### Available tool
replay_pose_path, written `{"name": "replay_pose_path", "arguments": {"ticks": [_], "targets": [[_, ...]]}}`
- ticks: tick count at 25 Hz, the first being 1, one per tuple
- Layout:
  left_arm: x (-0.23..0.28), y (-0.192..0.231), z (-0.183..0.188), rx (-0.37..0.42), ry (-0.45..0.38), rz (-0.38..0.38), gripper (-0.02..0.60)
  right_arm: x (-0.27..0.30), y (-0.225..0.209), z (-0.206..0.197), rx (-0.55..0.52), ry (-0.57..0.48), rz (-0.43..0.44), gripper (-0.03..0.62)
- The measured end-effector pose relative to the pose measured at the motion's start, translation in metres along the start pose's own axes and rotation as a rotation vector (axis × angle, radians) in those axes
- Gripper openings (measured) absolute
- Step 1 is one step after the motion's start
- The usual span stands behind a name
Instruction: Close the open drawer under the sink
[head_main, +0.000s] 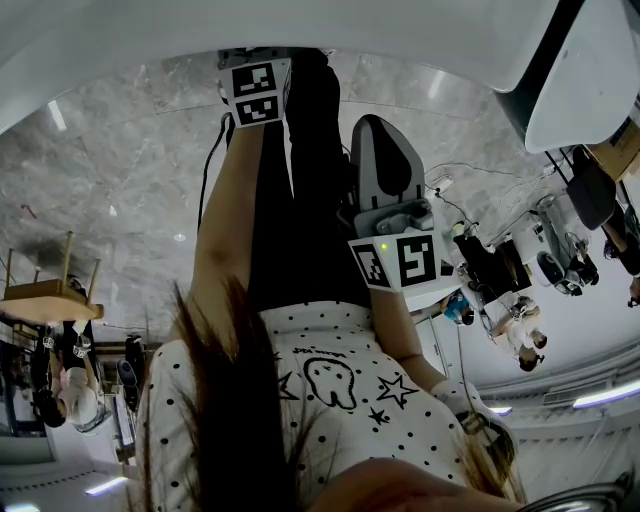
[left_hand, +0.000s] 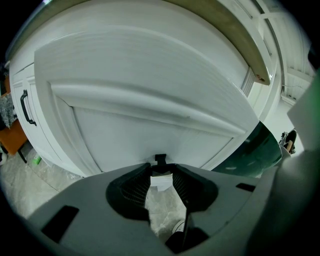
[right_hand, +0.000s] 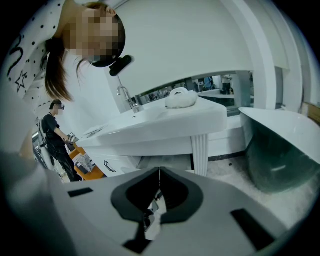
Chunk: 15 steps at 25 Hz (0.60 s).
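Left gripper view is almost filled by the white front of the drawer (left_hand: 150, 75), a panel with a raised rail across it. The left gripper (left_hand: 160, 167) points straight at this front, low on the panel. Its jaws stand a little apart, with only a narrow gap between them. The marble floor (left_hand: 30, 180) shows through the gap, and also a small white piece that I cannot identify. The jaws hold nothing. The tips are very close to the drawer front, but I cannot tell if they really touch it. At the far left a neighbouring cabinet door carries a black handle (left_hand: 26, 107).

Right gripper view shows the right gripper (right_hand: 159, 172) with its jaws closed, tip against tip, and nothing between them. It is well apart from the furniture and looks from the side at the white bench (right_hand: 210, 117) with the sink (right_hand: 135, 117) and the tap (right_hand: 127, 97). A fluted leg (right_hand: 200, 150) stands under the bench, and a bathtub (right_hand: 280, 145) is at the right.

Head view shows the marker cubes of both grippers, apart from each other, above the marble floor.
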<state>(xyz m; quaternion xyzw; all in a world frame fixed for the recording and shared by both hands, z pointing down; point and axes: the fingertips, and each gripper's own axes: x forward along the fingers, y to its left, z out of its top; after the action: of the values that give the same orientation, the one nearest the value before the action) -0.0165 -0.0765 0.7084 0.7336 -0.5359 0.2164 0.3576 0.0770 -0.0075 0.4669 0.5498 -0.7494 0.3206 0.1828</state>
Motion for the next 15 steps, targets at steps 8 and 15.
{"name": "replay_pose_path", "arguments": {"ticks": [8, 15], "targets": [[0.0017, 0.0011, 0.0026, -0.002, -0.008, 0.002, 0.138, 0.0000, 0.0006, -0.0018, 0.001, 0.003, -0.001, 0.014], [0.0064, 0.0044, 0.0065, -0.005, -0.016, 0.002, 0.137, 0.0041, 0.0015, -0.0035, 0.001, 0.007, -0.002, 0.014]]}}
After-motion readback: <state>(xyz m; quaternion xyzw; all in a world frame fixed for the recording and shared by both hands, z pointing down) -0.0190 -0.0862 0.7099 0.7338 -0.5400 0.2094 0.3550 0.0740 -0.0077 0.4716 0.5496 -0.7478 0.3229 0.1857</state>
